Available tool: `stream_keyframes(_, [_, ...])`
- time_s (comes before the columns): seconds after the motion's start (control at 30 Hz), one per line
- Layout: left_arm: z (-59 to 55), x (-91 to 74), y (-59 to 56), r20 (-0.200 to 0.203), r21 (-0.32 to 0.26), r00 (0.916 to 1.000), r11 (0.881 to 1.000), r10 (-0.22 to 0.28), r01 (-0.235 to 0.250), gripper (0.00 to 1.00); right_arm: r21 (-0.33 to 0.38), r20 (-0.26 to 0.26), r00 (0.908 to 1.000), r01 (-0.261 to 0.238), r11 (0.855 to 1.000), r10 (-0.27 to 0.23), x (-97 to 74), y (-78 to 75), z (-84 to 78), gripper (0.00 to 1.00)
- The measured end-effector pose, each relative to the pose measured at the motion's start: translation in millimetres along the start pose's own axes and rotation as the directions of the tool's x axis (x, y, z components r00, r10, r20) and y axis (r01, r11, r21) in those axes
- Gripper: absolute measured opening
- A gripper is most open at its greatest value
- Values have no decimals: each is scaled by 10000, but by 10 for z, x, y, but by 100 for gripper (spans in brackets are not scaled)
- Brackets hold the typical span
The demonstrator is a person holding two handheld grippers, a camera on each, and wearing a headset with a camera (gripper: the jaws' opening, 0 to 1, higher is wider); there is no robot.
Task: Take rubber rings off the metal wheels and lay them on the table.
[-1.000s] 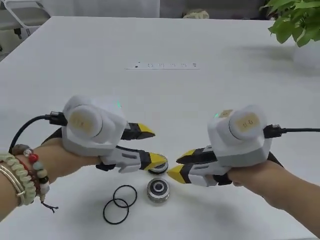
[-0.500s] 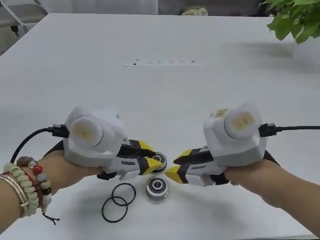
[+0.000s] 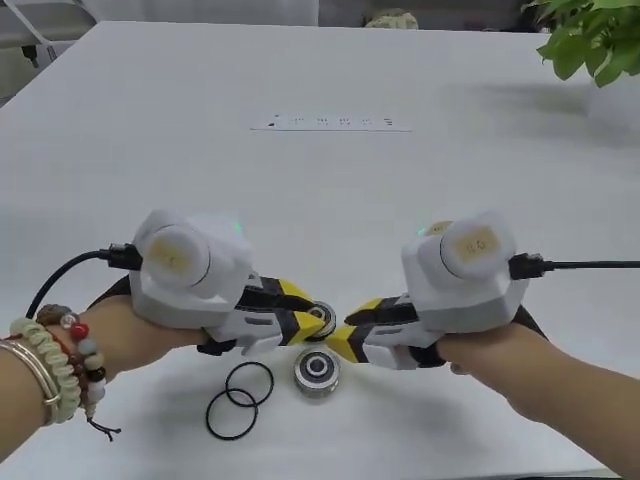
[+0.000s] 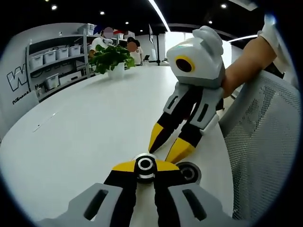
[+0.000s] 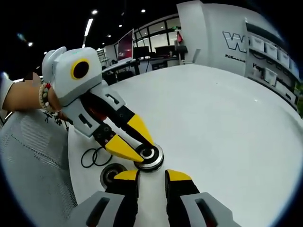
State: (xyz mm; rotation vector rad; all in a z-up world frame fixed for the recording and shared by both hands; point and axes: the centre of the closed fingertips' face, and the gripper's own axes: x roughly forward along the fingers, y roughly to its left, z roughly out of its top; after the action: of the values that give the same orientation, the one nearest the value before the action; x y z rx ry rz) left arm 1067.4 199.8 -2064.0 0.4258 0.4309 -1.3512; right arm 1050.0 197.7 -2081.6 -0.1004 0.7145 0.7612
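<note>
The white table [image 3: 400,180] runs wide ahead of me, with a green potted plant [image 3: 590,40] at its far right corner and a thin white strip [image 3: 330,124] lying flat further out toward the middle. Near the front edge I have both tools meeting tip to tip. My left gripper [image 3: 308,315] comes in from the left, its yellow-tipped jaws pressed in on a small metal wheel [image 4: 145,165], one jaw on each side of it. The left gripper view shows the wheel's dark hub facing the camera. It is carried just above the tabletop. My right gripper [image 3: 350,328] points at it from the opposite side. Its jaws are spread a little with nothing between them, and the tips sit just short of the held wheel's rim. In the right gripper view I cannot tell whether they touch it. A second wheel [image 3: 316,370] lies flat on the table just below the two sets of tips, nearer to me. Left of that wheel two thin black rubber rings [image 3: 240,400] lie flat on the table, overlapping one another.
</note>
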Motion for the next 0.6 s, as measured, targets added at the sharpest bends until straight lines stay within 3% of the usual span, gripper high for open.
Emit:
stream_keyframes(0.2, [4, -5, 2, 34, -38, 10000, 10000, -19, 19, 8, 271, 298, 9995, 32, 9996, -40, 13, -7, 52, 19])
stream_keyframes(0.6, [8, -13, -8, 66, -48, 10000, 10000, -26, 27, 8, 29, 134, 9999, -25, 10000, 25, 45, 27, 39, 19])
